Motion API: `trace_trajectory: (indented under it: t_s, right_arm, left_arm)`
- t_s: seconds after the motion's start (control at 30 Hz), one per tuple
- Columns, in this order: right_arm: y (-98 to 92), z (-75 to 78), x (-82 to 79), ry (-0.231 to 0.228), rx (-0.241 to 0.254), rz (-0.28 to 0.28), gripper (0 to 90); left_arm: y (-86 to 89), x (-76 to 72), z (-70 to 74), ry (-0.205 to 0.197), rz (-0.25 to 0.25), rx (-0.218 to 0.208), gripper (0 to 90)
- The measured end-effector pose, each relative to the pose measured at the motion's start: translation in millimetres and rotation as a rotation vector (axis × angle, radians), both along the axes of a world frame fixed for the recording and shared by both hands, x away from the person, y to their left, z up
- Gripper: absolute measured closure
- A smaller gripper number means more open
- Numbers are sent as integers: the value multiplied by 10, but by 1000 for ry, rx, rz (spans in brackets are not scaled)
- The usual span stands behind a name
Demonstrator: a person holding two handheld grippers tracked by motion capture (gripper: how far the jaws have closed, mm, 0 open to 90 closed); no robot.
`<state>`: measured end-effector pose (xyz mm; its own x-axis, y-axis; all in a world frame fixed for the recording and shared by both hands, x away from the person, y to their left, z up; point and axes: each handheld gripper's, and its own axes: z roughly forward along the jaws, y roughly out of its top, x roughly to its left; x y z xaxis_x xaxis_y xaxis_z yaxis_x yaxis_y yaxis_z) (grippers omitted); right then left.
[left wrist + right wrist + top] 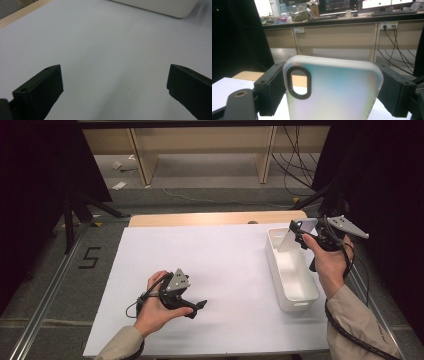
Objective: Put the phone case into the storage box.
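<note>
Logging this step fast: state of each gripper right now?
Left gripper: open, nothing between its jaws.
Right gripper: shut on the translucent phone case.

Grey carpeted floor (210, 195) surrounds the table, with wooden shelving (200, 145) and trailing cables (295, 167) beyond.

A: Where does the high view sit?

B: Above the person's side, looking forward and down over the whole white tabletop (220, 265).

A: And the left hand-held gripper (200, 306) view?

B: Low, close over the tabletop, facing ahead to the white rectangular plastic bin (160, 6), which the high view shares.

A: The right hand-held gripper (332, 92) view?

B: Raised, looking level past a translucent frosted phone case (334, 92) just ahead, towards distant desks.
</note>
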<state>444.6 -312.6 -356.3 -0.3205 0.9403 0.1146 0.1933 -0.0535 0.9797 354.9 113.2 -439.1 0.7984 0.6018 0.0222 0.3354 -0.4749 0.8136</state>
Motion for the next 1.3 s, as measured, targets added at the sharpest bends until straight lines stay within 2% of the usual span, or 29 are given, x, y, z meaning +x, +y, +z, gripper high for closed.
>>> trace_trajectory:
  t_s: [1.3]
  right_arm:
    - [59, -99, 212, 63, -48, -24, 183]
  left_arm:
    - [4, 6, 19, -6, 3, -6, 0]
